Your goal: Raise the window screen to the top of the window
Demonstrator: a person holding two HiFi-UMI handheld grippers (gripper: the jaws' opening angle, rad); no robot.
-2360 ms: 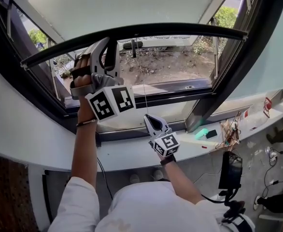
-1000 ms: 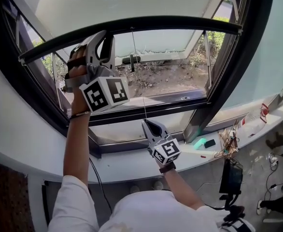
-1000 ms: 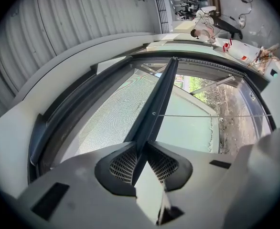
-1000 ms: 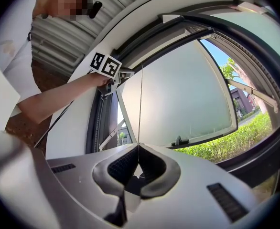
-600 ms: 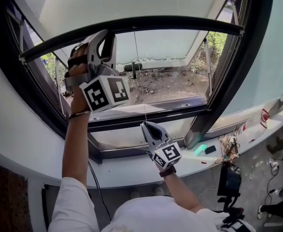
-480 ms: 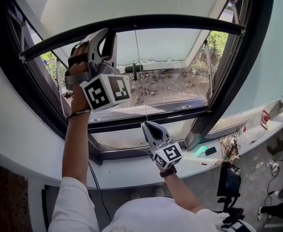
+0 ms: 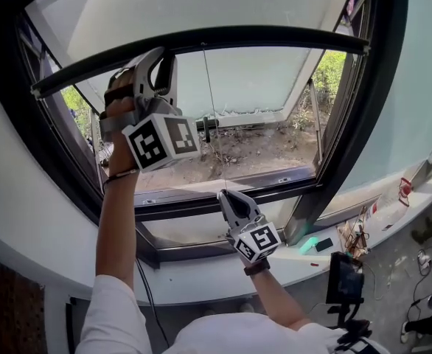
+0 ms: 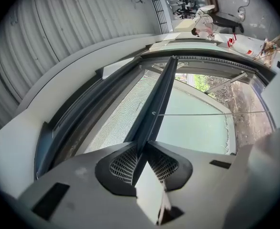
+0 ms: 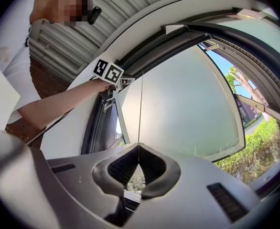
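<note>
The left gripper point(image 7: 162, 56) was seen clamped on the bottom bar point(image 7: 260, 37) of the window screen point(image 8: 123, 113). Its jaws were pressed onto that dark bar in the left gripper view, the only view where the mesh weave was made out. The right gripper point(image 7: 224, 195) was pinched onto the thin cord point(image 9: 140, 106) hanging from the bar, as shown up close in the right gripper view. In the head view the bar was seen high across the window frame point(image 7: 349, 124), well above the sill point(image 7: 201, 277).

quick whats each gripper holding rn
left gripper: closed on the screen bar
right gripper: closed on the pull cord
</note>
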